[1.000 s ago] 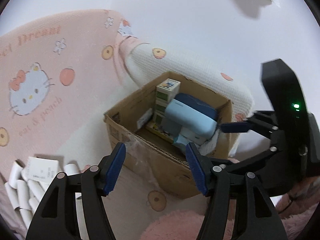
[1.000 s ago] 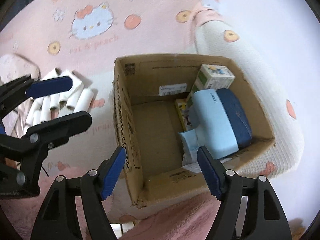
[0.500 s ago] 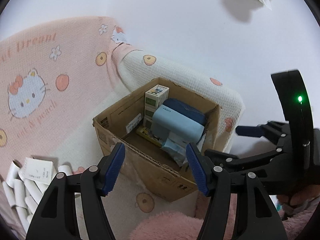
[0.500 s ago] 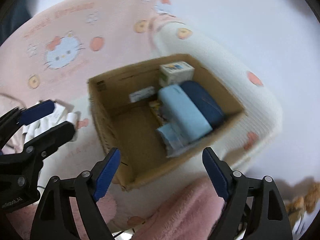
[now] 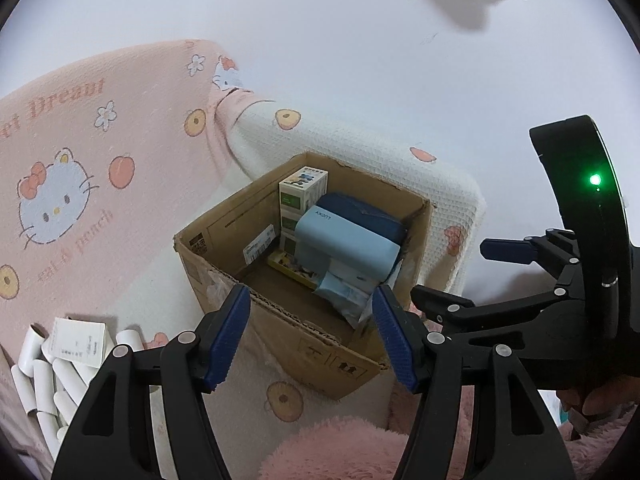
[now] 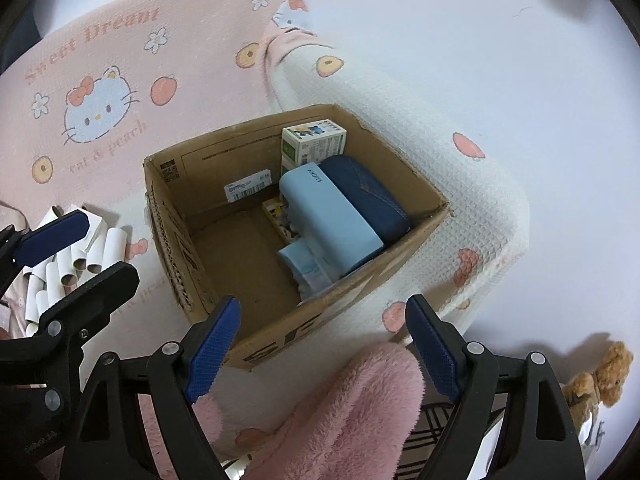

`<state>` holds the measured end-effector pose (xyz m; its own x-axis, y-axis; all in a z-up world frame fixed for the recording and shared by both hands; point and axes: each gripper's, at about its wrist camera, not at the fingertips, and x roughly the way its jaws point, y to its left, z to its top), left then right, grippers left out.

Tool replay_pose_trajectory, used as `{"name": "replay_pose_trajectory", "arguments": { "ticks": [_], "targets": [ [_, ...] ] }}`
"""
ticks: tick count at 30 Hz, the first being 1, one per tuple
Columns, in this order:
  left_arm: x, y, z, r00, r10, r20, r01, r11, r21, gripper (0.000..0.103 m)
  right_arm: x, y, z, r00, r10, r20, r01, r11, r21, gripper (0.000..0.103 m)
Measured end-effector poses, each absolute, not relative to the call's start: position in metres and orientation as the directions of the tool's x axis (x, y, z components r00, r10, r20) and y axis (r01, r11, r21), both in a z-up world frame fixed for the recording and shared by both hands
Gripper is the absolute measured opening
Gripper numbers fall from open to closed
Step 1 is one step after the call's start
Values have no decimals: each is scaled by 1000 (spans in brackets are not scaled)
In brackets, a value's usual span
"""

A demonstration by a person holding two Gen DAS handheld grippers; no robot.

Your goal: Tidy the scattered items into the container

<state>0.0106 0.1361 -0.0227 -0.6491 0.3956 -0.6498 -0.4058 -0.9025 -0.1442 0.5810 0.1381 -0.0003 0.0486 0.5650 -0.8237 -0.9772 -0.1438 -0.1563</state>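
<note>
Both your claws hang released and empty above the cardboard box [image 6: 280,264]: the left claw [image 5: 310,334] and the right claw [image 6: 320,350]. Inside it a light-blue pouch [image 6: 332,220] leans beside a small carton [image 6: 312,144]. Paper tubes [image 6: 80,256] lie scattered on the blanket [image 6: 120,60], left of the box.

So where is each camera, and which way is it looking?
Left wrist: on the left gripper, looking down at the box; its own open fingers show, and the right gripper at the right edge.
Right wrist: on the right gripper, looking down into the box; its own open fingers show, and the left gripper at the left.
Both see the box, the rolls and the blanket.
</note>
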Motion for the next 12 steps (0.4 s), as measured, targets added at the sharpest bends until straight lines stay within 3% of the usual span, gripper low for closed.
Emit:
{"name": "replay_pose_trajectory", "arguments": {
  "ticks": [12],
  "targets": [
    [15, 130, -21, -666, 394, -633, -394, -907, -150, 68, 578, 137, 1, 38, 572, -820, -983, -127, -134, 83]
  ]
}}
